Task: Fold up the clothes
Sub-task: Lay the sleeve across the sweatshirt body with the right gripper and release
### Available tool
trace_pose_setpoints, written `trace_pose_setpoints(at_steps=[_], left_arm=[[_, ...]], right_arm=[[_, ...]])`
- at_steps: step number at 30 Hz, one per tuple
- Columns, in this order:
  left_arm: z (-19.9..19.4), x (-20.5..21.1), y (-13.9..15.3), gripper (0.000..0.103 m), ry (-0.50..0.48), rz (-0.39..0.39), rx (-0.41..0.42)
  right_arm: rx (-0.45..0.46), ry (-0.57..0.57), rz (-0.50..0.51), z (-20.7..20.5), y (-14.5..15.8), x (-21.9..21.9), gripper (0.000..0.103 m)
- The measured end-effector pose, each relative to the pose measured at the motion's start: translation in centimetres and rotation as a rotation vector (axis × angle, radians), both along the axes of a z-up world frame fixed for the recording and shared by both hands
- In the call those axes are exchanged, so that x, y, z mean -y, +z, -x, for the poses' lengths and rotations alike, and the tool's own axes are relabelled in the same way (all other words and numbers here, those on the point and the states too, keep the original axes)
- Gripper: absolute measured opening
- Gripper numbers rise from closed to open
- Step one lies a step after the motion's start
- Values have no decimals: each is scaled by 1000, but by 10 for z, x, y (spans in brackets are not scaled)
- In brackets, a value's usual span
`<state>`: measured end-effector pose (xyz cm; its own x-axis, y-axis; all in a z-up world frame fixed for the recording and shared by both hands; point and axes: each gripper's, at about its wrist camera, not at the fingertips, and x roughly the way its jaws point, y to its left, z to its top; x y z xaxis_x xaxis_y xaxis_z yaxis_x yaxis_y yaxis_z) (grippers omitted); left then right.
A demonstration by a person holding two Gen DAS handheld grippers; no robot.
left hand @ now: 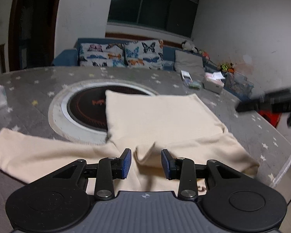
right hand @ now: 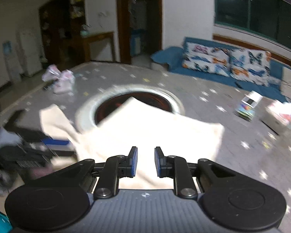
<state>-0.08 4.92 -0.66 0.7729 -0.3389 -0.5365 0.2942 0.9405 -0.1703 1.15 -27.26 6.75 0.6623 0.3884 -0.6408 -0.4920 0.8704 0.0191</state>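
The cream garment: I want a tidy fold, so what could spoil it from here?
The cream garment partly covers the round burner; dragging may snag its edge there. One sleeve sprawls leftward and could bunch. Both the left gripper and right gripper are open, holding nothing.

The grey star-patterned desk (left hand: 48, 81) carries a cream garment (left hand: 164, 120) just ahead of the fingers, partly covering its round inset (left hand: 83, 108).

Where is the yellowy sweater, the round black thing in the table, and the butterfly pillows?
cream sweater (left hand: 161, 116), left wrist view, on its folded flat body.
round black cooktop (left hand: 87, 110), left wrist view, on the dark glass left of the sweater.
butterfly pillows (left hand: 143, 55), left wrist view, on the right pillow's front.
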Motion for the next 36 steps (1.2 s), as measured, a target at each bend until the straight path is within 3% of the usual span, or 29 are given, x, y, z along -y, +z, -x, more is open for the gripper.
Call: trace_pose_setpoints(at_steps=[7,14,28,31,33,36], left_arm=[[-5,-3,7,37,12,4,6],[-21,10,-6,37,-11,-49,-26],[-30,18,-18,35,-64,-112,-39],[-32,21,-20,30,-71,-122,-37],[-34,24,-20,14,-74,-134,-28],[-34,28,-19,6,-72,-153,-1]], right_arm=[[-78,-25,122,4,-25,31,18],[-97,-20,113,-8,-43,30,18],[-95,137,191,-34,-67,15,23],[-97,143,182,-34,-67,18,15],[-94,141,177,-33,-66,20,6],[-83,119,166,-30,-60,25,2]])
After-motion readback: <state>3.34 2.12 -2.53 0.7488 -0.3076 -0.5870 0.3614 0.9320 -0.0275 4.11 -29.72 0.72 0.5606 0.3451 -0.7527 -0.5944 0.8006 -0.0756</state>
